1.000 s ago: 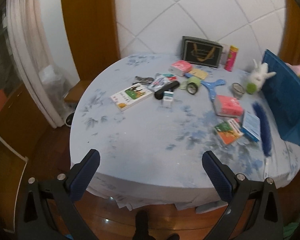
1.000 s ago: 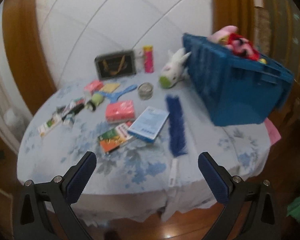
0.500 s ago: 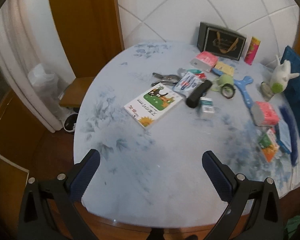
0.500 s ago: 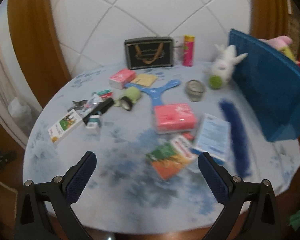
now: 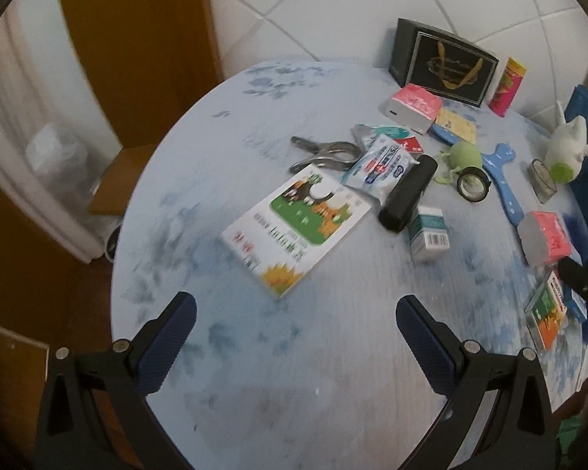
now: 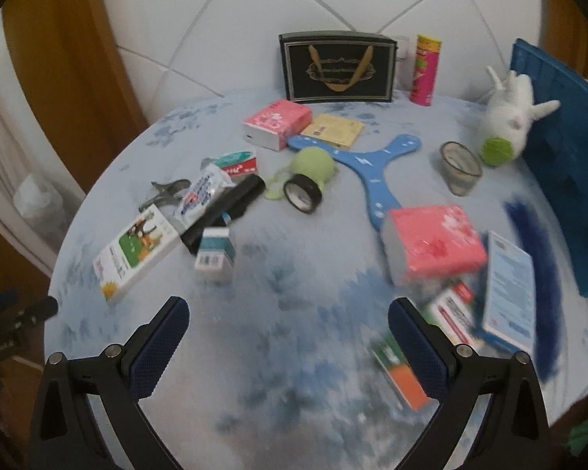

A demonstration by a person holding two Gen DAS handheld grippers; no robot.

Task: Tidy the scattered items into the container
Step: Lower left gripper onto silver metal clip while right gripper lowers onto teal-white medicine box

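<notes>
Only one ribbed wall of the blue plastic container shows, standing at three o'clock on the round bench, so its contents cannot be told from here. Leaning against that wall is a fluffy white plush rabbit with a green ball at its base, and a clear glass cup lies tilted just beside it. Across the blue-flowered cloth lie a flat three-armed blue boomerang, two pink tissue packs, a black tape roll touching a soft green toy, a black cylinder, a small white-and-teal box, metal pliers and a glossy picture booklet. At twelve o'clock a black gift bag with gold handles stands upright beside a pink tube can. A fuzzy dark blue duster lies near the container. The left tool and the right tool both hover above the near bench edge, textured blue pads spread wide, gripping nothing.
</notes>
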